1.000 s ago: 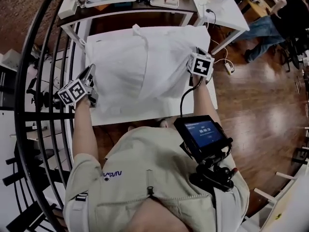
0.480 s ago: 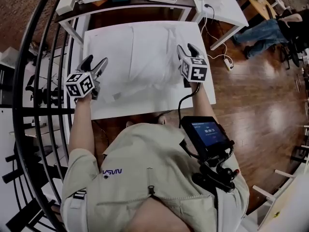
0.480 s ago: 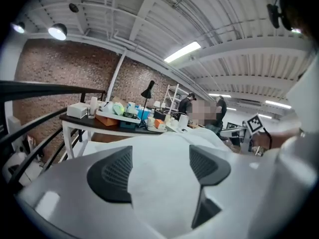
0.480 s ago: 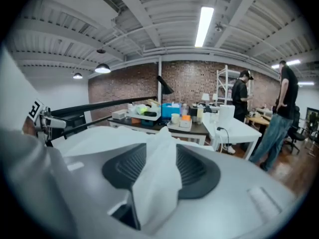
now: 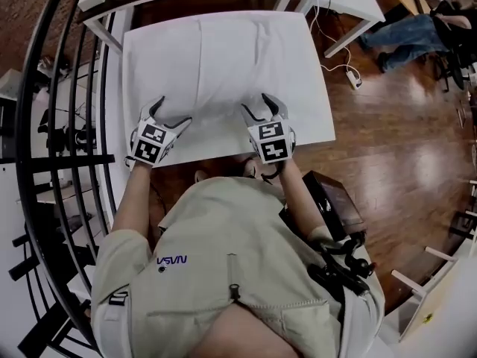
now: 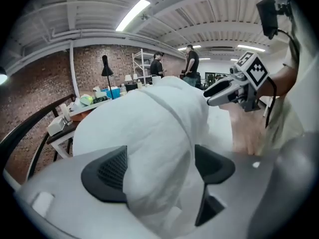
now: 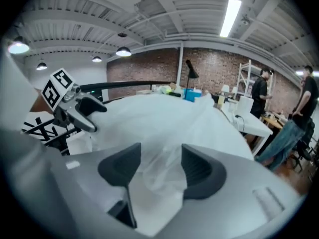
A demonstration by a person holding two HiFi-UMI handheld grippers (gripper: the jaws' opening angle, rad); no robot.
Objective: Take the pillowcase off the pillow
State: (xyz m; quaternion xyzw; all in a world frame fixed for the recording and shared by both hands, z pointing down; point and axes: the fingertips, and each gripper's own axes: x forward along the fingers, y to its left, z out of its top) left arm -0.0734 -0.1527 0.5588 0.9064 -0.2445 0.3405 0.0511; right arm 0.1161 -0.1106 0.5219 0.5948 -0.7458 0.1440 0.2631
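We record the pillow (image 5: 223, 58), a plump rectangle in its creased white pillowcase (image 6: 154, 133), lying on the flat white table (image 5: 317, 121) and reaching toward the near edge. The jaws of the left gripper (image 5: 171, 112) and right gripper (image 5: 258, 104) have just been opening. Both stand spread, with soft cloth bunched between their ribbed black pads.

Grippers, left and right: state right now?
Left gripper: open, jaws just opened, pillowcase fabric between them, not clamped.
Right gripper: open, jaws just opened, pillowcase fabric between them, not clamped.
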